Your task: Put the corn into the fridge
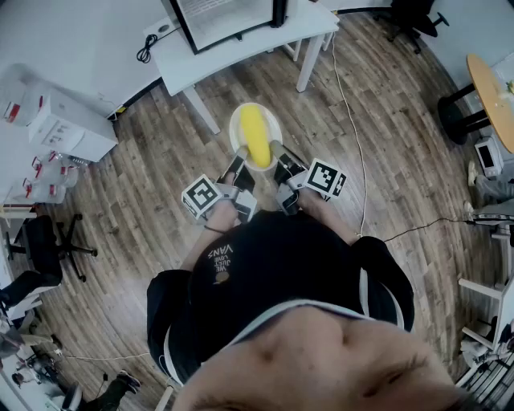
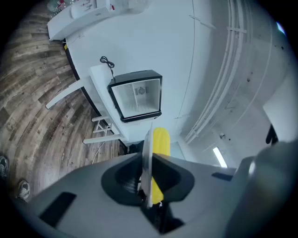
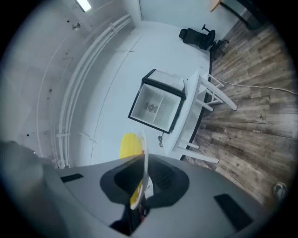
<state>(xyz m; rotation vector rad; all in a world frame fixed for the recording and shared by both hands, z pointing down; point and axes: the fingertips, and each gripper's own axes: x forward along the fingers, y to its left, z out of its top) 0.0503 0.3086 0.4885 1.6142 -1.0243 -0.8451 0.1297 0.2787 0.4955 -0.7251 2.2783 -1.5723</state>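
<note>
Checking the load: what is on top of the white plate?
One yellow corn cob lies on the plate. The left tool and right tool grip its near rim, hiding that strip.

Open wood floor (image 1: 385, 144) ahead, legs of white table (image 1: 313, 24) blocking low, fridge (image 1: 225, 20) on top, cable (image 1: 353, 136) trailing right.

The person wears a black short-sleeved shirt (image 1: 277, 269) with a thin white stripe along each sleeve and small white lettering (image 1: 218, 258) on the chest. The left gripper (image 1: 240, 152) and the right gripper (image 1: 275, 148) have grey bodies with pale fingers (image 1: 238, 160). Each one carries a white cube (image 1: 201, 197) with black square markers.
</note>
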